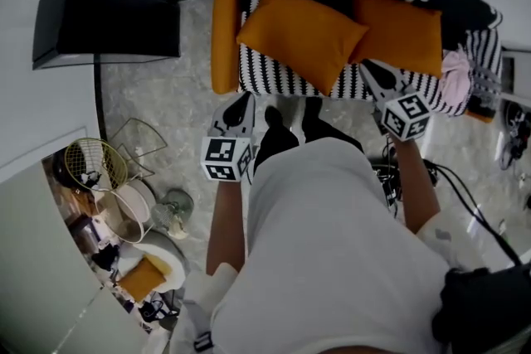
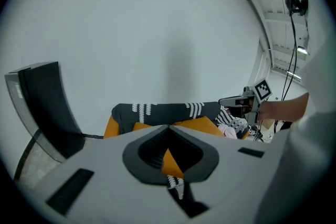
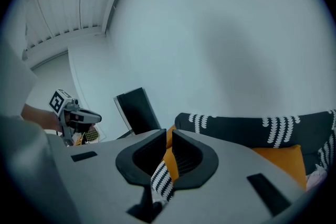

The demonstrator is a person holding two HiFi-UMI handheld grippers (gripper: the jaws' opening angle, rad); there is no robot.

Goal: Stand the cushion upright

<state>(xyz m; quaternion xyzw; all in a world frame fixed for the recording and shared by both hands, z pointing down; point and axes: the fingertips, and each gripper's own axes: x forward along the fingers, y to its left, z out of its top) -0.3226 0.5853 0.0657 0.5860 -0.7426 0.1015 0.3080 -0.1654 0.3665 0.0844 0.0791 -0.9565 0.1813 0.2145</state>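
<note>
The orange cushion [image 1: 300,33] looks soft and light (likely to sag), so we'd pinch its far corners. Our left gripper [image 1: 243,104] and right gripper [image 1: 369,70] are closed and empty.

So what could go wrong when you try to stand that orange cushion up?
Both the left gripper and right gripper are shut, so they might just push the orange cushion instead of grabbing it. It looks soft, so it may flop over. The second cushion sits right beside it and could get knocked.
</note>
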